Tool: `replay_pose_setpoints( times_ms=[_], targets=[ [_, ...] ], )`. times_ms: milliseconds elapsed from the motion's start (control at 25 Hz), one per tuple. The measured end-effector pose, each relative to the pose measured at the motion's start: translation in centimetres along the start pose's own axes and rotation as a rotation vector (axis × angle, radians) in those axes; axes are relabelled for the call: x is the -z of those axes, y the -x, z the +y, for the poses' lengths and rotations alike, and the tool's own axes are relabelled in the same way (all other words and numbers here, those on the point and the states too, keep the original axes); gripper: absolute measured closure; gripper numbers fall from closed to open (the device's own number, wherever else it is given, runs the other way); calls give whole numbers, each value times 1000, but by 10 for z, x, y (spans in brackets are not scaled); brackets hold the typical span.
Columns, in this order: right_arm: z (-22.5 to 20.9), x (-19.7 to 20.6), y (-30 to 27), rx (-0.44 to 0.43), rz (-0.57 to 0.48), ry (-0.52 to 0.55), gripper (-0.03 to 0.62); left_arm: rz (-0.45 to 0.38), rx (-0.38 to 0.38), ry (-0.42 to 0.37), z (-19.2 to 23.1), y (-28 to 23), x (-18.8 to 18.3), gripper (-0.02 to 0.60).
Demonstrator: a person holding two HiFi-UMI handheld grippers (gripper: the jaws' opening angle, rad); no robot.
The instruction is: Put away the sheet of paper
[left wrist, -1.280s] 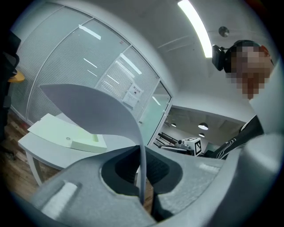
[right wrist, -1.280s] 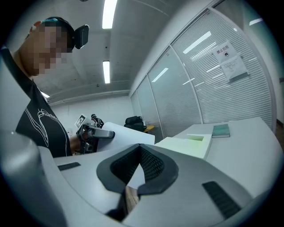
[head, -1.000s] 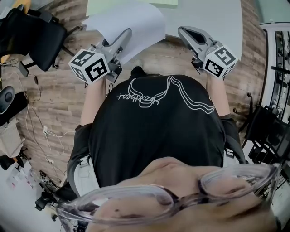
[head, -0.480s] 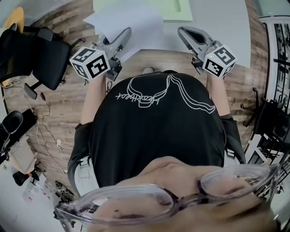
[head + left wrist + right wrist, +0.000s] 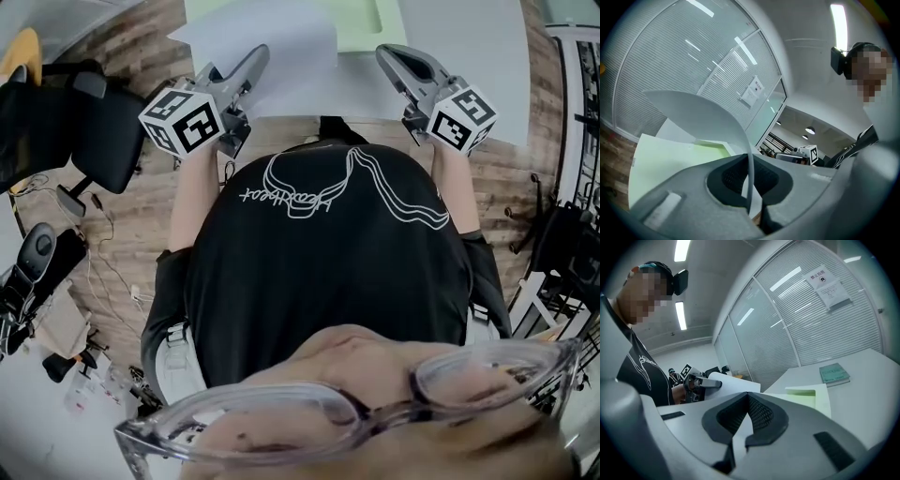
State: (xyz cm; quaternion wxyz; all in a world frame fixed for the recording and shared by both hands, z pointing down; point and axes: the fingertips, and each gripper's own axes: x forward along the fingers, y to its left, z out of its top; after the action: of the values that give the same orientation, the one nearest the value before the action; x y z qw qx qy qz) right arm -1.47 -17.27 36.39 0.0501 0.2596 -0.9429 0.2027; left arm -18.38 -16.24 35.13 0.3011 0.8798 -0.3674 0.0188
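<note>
The white sheet of paper (image 5: 281, 42) curls upward from my left gripper (image 5: 258, 54), which is shut on its near edge. In the left gripper view the sheet (image 5: 708, 117) runs down between the dark pads (image 5: 736, 176) and arches over to the left. A pale green folder (image 5: 361, 21) lies on the white table (image 5: 469, 56), partly under the sheet. My right gripper (image 5: 384, 52) hovers at the table's near edge, shut with nothing in it. From the right gripper view I see the left gripper (image 5: 701, 380) holding the sheet (image 5: 736, 383), with the folder (image 5: 806, 397) ahead.
A teal book (image 5: 834, 373) lies farther back on the table. A black office chair (image 5: 84, 122) stands on the wooden floor to the left, with cables and gear below it. Glass walls with blinds (image 5: 670, 70) rise behind the table. Dark racks (image 5: 577, 112) stand at the right.
The person has stepped closer to the table. Both grippers now sit higher in the head view, at the table's edge, and the held sheet overlaps the green folder.
</note>
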Motion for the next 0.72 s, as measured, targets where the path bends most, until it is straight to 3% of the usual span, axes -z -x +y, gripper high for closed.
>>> replay_pose_setpoints(
  times_ms=[320,560,720],
  targets=[
    [-39,-9,-21,22,26,-35,586,25,-30,-9,46,-28,-27,572],
    [-60,-8,-30,32,56,-51,586,127,-57,-59,86,-48,-27,572],
    [-65,-6,-35,36,78,-54,586,179,-46,-42,109,-57,-21,572]
  ],
)
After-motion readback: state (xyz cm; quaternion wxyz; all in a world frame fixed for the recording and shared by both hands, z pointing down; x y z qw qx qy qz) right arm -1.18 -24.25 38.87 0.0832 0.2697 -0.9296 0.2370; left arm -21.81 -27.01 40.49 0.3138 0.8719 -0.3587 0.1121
